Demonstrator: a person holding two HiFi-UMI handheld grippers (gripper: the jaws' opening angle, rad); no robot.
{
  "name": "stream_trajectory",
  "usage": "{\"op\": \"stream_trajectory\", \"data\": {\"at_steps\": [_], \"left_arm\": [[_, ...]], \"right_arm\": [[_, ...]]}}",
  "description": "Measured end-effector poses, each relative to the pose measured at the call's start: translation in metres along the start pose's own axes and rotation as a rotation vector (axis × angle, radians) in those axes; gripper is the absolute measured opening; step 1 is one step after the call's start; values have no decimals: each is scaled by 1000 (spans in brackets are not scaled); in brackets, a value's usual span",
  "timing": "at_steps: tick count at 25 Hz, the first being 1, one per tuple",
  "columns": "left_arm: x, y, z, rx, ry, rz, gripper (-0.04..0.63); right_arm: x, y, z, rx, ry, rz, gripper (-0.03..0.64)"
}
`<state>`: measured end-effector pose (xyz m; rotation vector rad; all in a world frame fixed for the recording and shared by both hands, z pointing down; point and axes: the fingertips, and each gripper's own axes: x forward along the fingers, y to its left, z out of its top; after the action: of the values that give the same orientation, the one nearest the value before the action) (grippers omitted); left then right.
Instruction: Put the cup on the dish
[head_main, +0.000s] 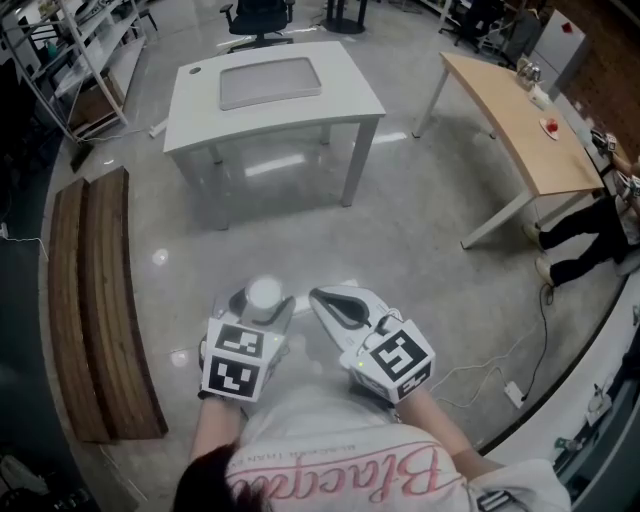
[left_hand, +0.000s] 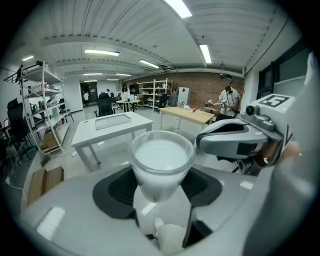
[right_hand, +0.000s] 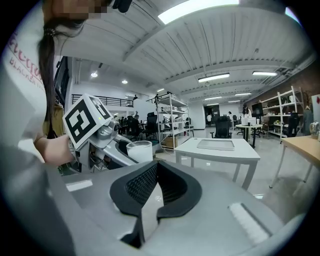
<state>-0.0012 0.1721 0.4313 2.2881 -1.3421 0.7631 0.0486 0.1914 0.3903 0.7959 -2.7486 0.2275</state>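
Note:
A white translucent cup (head_main: 264, 294) stands upright between the jaws of my left gripper (head_main: 262, 302), which is shut on its lower part; in the left gripper view the cup (left_hand: 161, 160) fills the middle between the black pads (left_hand: 116, 187). My right gripper (head_main: 340, 305) is held close beside it on the right, shut with nothing in it, and shows closed in its own view (right_hand: 156, 185). The dish, a flat grey rectangular tray (head_main: 270, 82), lies on the white table (head_main: 350, 100) some way ahead across the floor. Both grippers are held near my body, far from the table.
A wooden bench (head_main: 105, 310) runs along the left. A long wooden table (head_main: 520, 120) stands at the right, with a person's legs (head_main: 585, 240) beside it. Metal shelves (head_main: 70, 50) are at the upper left, an office chair (head_main: 258, 20) behind the white table, and cables (head_main: 500, 370) on the floor.

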Motion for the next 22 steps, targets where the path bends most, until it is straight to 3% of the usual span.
{"op": "stream_trajectory", "data": {"at_steps": [10,22], "left_arm": [[40,37,31,1,-8,3,258],[119,129,111,31,-44,-36,258]], "right_arm": [[31,-44,4,-6,47,1,2],[133,-140,54,-28,40,-11,2]]}}
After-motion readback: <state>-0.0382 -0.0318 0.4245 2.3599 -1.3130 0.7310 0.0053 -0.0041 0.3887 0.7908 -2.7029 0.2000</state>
